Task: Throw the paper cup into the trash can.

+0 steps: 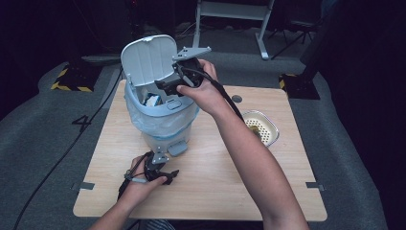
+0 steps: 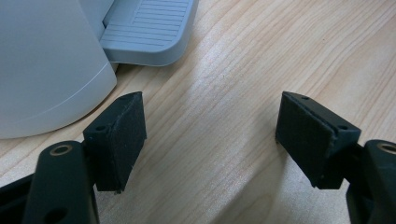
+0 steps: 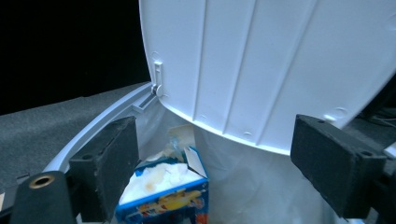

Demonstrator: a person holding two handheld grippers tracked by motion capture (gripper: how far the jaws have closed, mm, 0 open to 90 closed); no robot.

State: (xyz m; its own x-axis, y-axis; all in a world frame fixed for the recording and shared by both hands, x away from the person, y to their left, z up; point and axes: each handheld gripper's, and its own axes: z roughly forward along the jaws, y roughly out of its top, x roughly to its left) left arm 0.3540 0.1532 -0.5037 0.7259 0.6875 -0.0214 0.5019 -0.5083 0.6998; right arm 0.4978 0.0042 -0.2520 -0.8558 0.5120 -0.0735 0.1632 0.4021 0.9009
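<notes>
One pedal bin (image 1: 163, 110) stands far-left of centre on the table (image 1: 215, 191), lid (image 1: 148, 60) up, liner bag (image 1: 143, 115) over the rim. Inside sits a blue carton (image 3: 163, 198) with crumpled tissue. Right gripper (image 1: 174, 81) hovers at the bin mouth, jaws apart, empty. Left gripper (image 1: 160, 173) rests low on the table near the pedal (image 2: 144, 28), jaws apart, not touching it. Looks like the drop is done; next likely pull the right gripper clear, then close the lid. A strainer bowl (image 1: 261, 127) sits to the right.
</notes>
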